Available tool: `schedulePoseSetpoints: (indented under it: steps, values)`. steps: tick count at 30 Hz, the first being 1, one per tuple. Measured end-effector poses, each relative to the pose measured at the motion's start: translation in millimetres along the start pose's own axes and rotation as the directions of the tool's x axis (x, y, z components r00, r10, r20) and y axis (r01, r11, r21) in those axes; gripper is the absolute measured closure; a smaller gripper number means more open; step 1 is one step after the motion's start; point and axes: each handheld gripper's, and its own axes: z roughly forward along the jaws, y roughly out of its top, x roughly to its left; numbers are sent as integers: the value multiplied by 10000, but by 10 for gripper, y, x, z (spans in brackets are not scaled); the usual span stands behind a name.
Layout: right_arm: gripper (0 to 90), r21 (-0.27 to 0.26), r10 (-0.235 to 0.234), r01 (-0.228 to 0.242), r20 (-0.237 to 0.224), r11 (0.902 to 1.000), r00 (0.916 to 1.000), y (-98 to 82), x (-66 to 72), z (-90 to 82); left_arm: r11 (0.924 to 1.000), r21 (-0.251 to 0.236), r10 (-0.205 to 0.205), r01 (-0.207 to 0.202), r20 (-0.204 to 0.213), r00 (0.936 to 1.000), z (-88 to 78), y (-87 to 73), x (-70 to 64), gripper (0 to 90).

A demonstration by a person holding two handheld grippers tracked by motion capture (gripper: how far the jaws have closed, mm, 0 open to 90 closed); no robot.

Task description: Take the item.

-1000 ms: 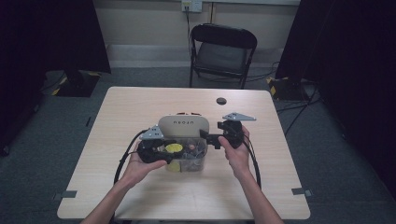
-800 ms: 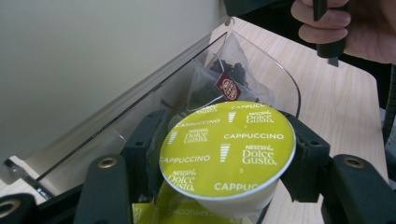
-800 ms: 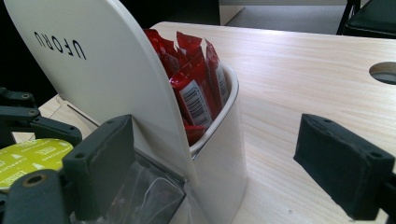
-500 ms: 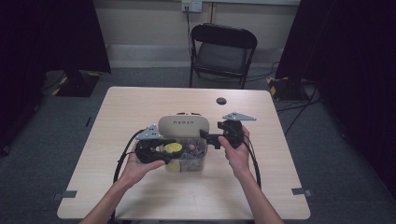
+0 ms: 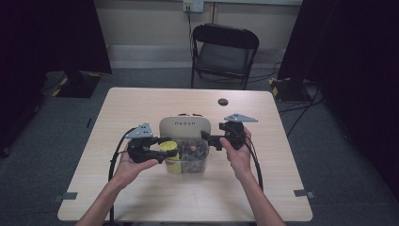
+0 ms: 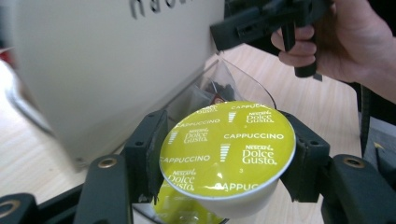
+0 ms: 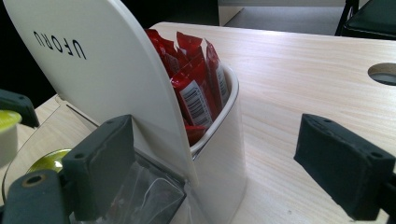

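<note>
- Your left hand-held gripper (image 6: 224, 186) is clamped on a coffee capsule (image 6: 227, 149): one black pad presses each side of its white cup, and the yellow-green foil lid printed "CAPPUCCINO" faces the camera on that gripper.
- In the high view that left hand-held gripper (image 5: 165, 149) holds the capsule (image 5: 168, 148) over the left end of the clear container (image 5: 197, 162), near the middle of the surface (image 5: 141, 197).
- The capsule sits above the container's rim, with another yellow-green piece showing in the clear container (image 6: 247, 86) right beneath it; whether the two touch, you cannot tell.
- Just behind the capsule stands the white organizer (image 6: 107, 70), its tall rounded front panel carrying dark lettering.
- Your right hand-held gripper (image 5: 209, 137) sits at the right end of the organizer (image 5: 184, 125), level with its top edge.
- Its jaws stand wide. The left pad lies against the edge of the organizer's front panel (image 7: 93, 70), while the right pad hangs free over bare wood, well apart from the white cup.
- Red packets (image 7: 198, 84) stand upright in the organizer's rounded rear compartment, packed close together.
- A dark round hole (image 5: 223, 101) marks the surface beyond the organizer, and a black folding chair (image 5: 225, 52) stands past the far edge.
</note>
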Motion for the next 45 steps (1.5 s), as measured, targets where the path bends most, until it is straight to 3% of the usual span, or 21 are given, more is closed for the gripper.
schedulePoseSetpoints:
  steps: [4, 9, 17, 28, 36, 45]
  values:
    - [116, 13, 26, -26, -6, 10000, 10000, 0, -1, 0, 9999, 116, 6, -5, -110, 9999, -47, -24, 21, 405]
    - [116, 17, 25, -25, -4, 10000, 10000, 0, 0, 0, 9999, -122, -88, 86, -145, 9999, -113, -24, 58, 405]
    - [116, -3, 5, -5, -6, 10000, 10000, 0, -1, 1, 9980, -472, -447, 422, -540, 9975, -303, -37, 170, 406]
    - [116, 12, 31, -31, -31, 10000, 10000, 0, -3, 2, 9963, -593, -672, 624, -827, 9943, -486, -48, 305, 406]
    - [116, 4, 20, -20, -11, 10000, 10000, -2, -2, 1, 9931, -823, -941, 836, -1327, 9867, -628, -77, 447, 406]
    - [116, 20, 46, -46, -35, 10000, 10000, -1, -4, 2, 9880, -821, -1449, 1305, -2047, 9680, -730, -128, 629, 407]
